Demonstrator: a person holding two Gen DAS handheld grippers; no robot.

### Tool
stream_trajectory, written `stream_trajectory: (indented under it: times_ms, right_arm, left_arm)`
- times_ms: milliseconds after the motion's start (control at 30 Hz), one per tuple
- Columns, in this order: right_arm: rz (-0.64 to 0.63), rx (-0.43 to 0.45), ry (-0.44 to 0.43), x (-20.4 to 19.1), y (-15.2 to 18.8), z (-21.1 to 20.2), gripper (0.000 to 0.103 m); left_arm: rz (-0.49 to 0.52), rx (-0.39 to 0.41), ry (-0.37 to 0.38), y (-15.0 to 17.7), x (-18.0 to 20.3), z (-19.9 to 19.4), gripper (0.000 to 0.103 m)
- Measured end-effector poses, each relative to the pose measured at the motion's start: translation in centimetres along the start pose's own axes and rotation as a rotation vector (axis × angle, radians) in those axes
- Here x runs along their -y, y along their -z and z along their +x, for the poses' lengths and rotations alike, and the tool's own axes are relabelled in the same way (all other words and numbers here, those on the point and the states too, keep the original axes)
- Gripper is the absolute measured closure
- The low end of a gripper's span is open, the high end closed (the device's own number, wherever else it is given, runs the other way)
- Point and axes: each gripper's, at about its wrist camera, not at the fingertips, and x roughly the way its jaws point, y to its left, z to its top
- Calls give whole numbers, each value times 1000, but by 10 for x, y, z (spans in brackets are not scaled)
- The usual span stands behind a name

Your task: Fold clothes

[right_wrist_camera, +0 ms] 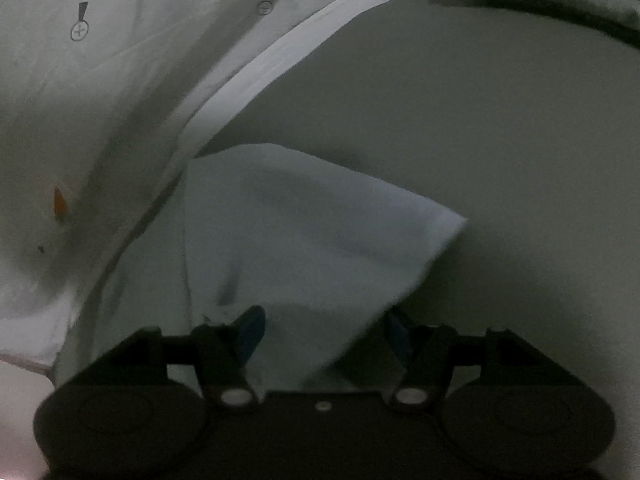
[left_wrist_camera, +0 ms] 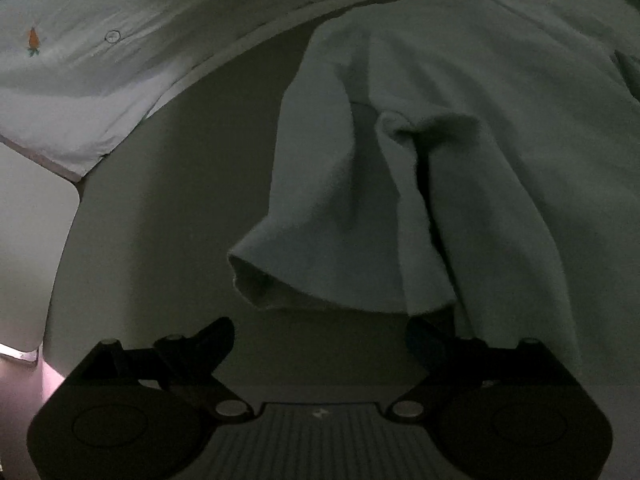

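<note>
The left tool [left_wrist_camera: 320,336] hangs released just short of the grey-green garment [left_wrist_camera: 440,168] sprawled ahead-right on the table [left_wrist_camera: 180,208]; the right tool [right_wrist_camera: 324,332], jaws parted, straddles a pale cloth corner [right_wrist_camera: 304,232].

The left claw [left_wrist_camera: 320,336] fills the bottom of its own view, seen from behind along its two dark fingers. The fingers are spread wide apart, one at each side, tips angled inward. Nothing sits between them; the gap is bare.

The right claw [right_wrist_camera: 324,332] sits the same way at the bottom of its view. Its two fingers carry blue pads and stand apart, somewhat less wide than the left pair. Pale cloth [right_wrist_camera: 304,240] lies in the gap and drapes ahead of the tips. Whether the pads press on it is too dim to tell.
</note>
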Motion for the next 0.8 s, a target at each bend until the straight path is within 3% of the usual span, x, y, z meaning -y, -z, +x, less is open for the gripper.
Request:
stream_trajectory:
  times_ms: [33,67,100,133,167,267,400,500,533,600,633,700,733,767,800]
  right_arm:
    - [-7,-1,15,-5,0,7,42]
    - [-25,-2,45,-9,-1,13,59]
    - [-67,10,85,-15,-3,17,69]
    - [-114,-6,111,-21,-8,20,97]
    - [-142,9,114,-27,-16,16,98]
    - [-284,122,154,-43,-48,-7,98]
    - [-454,319,325,-51,-118,-27,98]
    - [-493,322,502,-46,-160,-14,85]
    - [-492,312,530,-45,-165,-16,71]
    - [-477,331,524,-44,-156,-26,57]
    - [-469,338,517,-43,-151,-32,47]
    - [-451,309,444,-40,-126,-45,44]
    - [-446,282,421,-39,-110,-44,44]
    - [-441,256,400,-39,-93,-44,44]
    - [-435,234,394,-35,-75,-46,44]
  left_arm:
    - [-18,-6,7,-5,-1,2,10]
    - [-36,-11,14,-11,-3,5,9]
    - [-53,-17,21,-16,-4,7,7]
    - [-71,-22,28,-21,-6,10,5]
    - [-77,-28,28,-27,-8,11,5]
    - [-87,-36,6,-15,-13,7,5]
    - [-137,-44,12,0,-10,12,6]
    - [-194,-38,48,7,-16,7,6]
    - [-213,-33,66,7,-17,7,7]
    - [-252,-27,103,13,-19,4,14]
    - [-274,-29,123,19,-18,1,21]
    - [-336,-1,152,26,-17,-5,36]
    - [-376,4,172,25,-18,-5,53]
    - [-416,8,194,24,-20,-5,81]
    - [-450,6,182,21,-20,-5,94]
